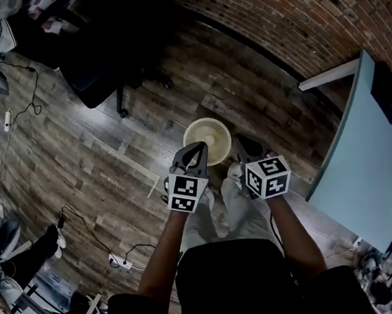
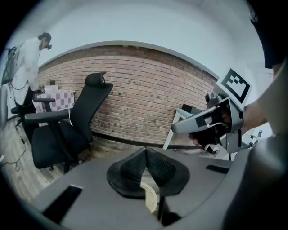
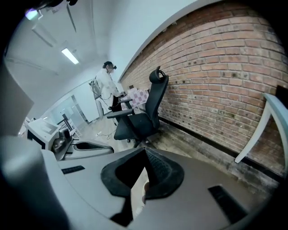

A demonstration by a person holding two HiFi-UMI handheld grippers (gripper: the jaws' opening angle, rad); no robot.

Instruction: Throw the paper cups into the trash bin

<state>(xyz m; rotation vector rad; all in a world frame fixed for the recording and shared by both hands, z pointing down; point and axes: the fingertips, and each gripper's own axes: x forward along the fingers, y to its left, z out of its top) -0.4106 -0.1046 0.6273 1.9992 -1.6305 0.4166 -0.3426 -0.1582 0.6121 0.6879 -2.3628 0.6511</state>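
I look straight down at a round cream mesh trash bin [image 1: 207,139] on the wooden floor, just ahead of the person's feet. My left gripper [image 1: 196,148] hangs over the bin's near left rim, and my right gripper [image 1: 245,146] is beside the bin's right edge. In the left gripper view the jaws of the left gripper [image 2: 145,150] meet at the tips with nothing between them, and a piece of the bin's mesh rim [image 2: 150,197] shows below. The right gripper [image 3: 145,150] is shut and empty too. No paper cup shows in any view.
A black office chair [image 1: 95,73] stands on the floor beyond the bin, in front of a brick wall [image 1: 307,18]. A light blue table [image 1: 369,164] is at the right. Cables and a power strip [image 1: 120,264] lie at the left. A person in white [image 3: 105,85] stands far off.
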